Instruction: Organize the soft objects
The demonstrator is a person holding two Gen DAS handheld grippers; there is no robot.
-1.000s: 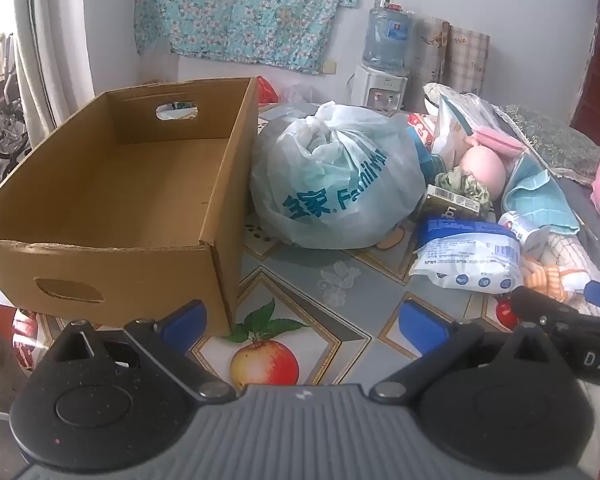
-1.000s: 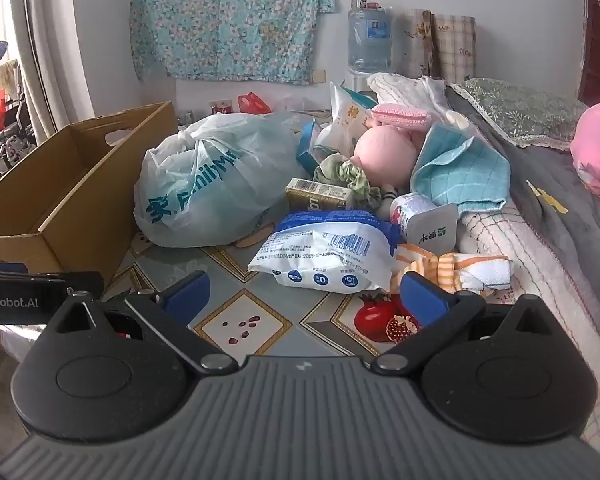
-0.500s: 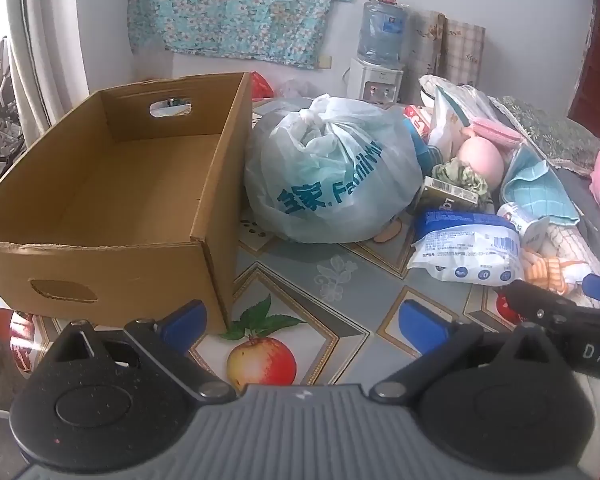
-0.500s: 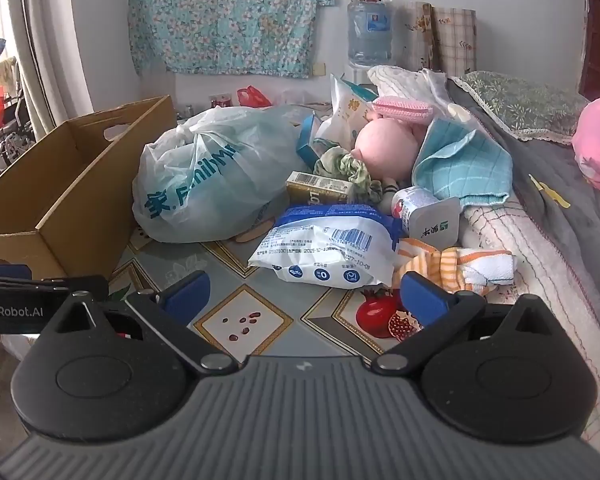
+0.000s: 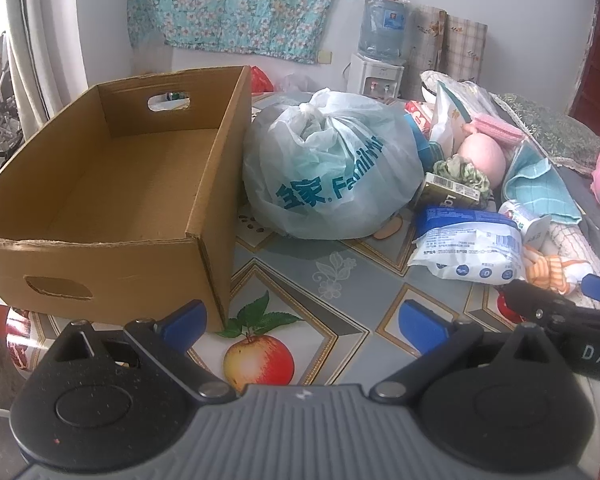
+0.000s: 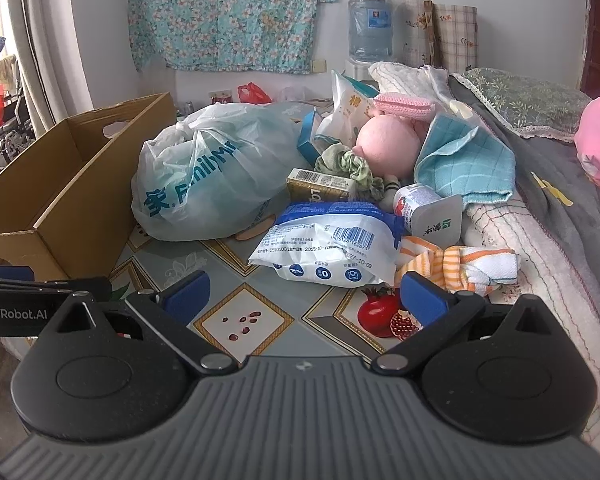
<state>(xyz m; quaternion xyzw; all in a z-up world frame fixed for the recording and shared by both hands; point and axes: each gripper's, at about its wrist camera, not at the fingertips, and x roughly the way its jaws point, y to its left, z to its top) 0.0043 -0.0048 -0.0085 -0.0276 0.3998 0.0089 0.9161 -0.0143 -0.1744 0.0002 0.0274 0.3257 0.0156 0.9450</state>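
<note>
An empty cardboard box (image 5: 112, 184) stands at the left of the table (image 5: 320, 280). Beside it lies a knotted plastic bag (image 5: 328, 172) (image 6: 216, 176). To its right lies a pile: a wet-wipes pack (image 6: 332, 248), an orange striped cloth (image 6: 460, 264), a pink plush ball (image 6: 388, 144), a green scrunchie (image 6: 344, 164), a teal cloth (image 6: 464, 164) and a pink sponge (image 6: 404, 102). My left gripper (image 5: 304, 322) is open and empty, low before the box's near corner. My right gripper (image 6: 304, 294) is open and empty, just short of the wipes pack.
A small carton (image 6: 320, 186) and a yoghurt cup (image 6: 428, 212) lie in the pile. A bed with grey bedding (image 6: 560, 184) borders the table on the right. A water dispenser (image 5: 380, 56) stands at the back wall. Curtain and window are at the left.
Both grippers have risen and drawn back a little, so the box and the pile sit slightly lower and further in view. Nothing on the table has moved.
</note>
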